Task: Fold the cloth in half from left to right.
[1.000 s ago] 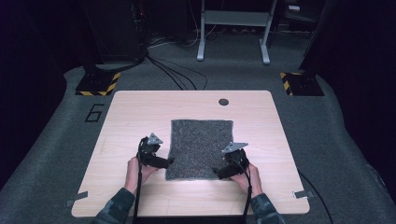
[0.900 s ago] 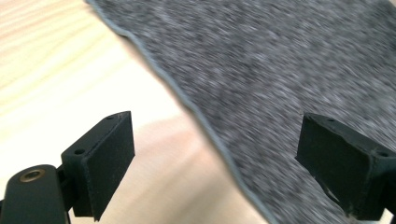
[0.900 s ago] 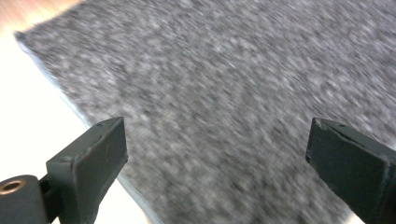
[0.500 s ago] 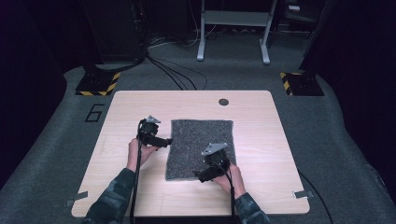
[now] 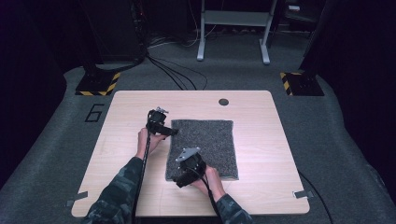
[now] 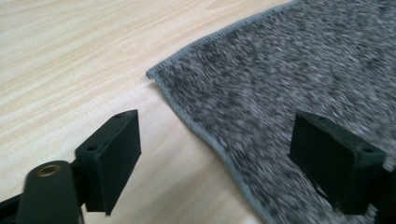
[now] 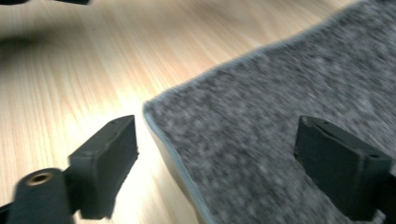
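A grey speckled cloth (image 5: 205,144) lies flat on the wooden table (image 5: 261,140). My left gripper (image 5: 171,131) is open at the cloth's far left corner; in the left gripper view the stitched edge of the cloth (image 6: 299,70) runs between the jaws of the gripper (image 6: 233,154), one over wood and one over fabric. My right gripper (image 5: 176,176) is open at the near left corner. In the right gripper view that corner of the cloth (image 7: 280,107) sits between the spread jaws of the gripper (image 7: 233,158). Neither gripper holds anything.
A round dark hole (image 5: 223,101) sits in the table near its far edge. Bare wood (image 6: 70,56) stretches left of the cloth. Beyond the table are grey carpet, black cables (image 5: 173,74) and a metal stand (image 5: 233,32).
My right gripper has swung from the cloth's near right corner across to its near left corner. My left gripper has moved up the left edge to the far left corner. The cloth has not shifted.
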`<state>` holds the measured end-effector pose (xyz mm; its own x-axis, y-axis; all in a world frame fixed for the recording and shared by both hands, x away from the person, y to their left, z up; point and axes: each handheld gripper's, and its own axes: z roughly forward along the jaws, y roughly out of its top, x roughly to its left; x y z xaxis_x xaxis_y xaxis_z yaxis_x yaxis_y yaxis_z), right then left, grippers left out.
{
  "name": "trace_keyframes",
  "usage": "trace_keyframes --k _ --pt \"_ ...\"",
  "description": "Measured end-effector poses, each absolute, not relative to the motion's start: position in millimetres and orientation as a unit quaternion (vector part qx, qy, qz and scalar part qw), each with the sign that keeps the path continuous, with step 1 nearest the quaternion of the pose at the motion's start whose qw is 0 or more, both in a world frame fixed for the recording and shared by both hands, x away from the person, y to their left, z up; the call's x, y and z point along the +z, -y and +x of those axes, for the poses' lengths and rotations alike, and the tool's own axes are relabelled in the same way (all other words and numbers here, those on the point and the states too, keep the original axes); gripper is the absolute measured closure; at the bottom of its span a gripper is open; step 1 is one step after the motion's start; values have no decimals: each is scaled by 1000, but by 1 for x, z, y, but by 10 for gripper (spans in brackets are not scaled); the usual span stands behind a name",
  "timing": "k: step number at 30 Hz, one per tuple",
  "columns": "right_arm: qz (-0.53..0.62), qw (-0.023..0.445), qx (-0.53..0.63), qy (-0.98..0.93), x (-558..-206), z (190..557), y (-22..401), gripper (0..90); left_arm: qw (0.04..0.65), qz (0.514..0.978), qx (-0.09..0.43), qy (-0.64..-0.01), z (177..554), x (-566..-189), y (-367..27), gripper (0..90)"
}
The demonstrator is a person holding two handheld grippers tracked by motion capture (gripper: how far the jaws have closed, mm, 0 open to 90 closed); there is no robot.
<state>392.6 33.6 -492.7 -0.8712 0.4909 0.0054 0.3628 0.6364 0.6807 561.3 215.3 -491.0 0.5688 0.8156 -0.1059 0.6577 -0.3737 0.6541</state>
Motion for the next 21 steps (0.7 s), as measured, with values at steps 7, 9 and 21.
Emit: trace_keyframes --k 7,9,21 --pt "217 96 348 -907 -500 392 -57 299 324 818 122 -460 580 -501 -210 251" --pt "216 104 346 -907 -503 391 -63 353 322 817 133 -460 583 -502 -211 277" --pt "227 102 330 -910 -512 391 -69 573 303 835 135 -439 589 -506 -200 511"
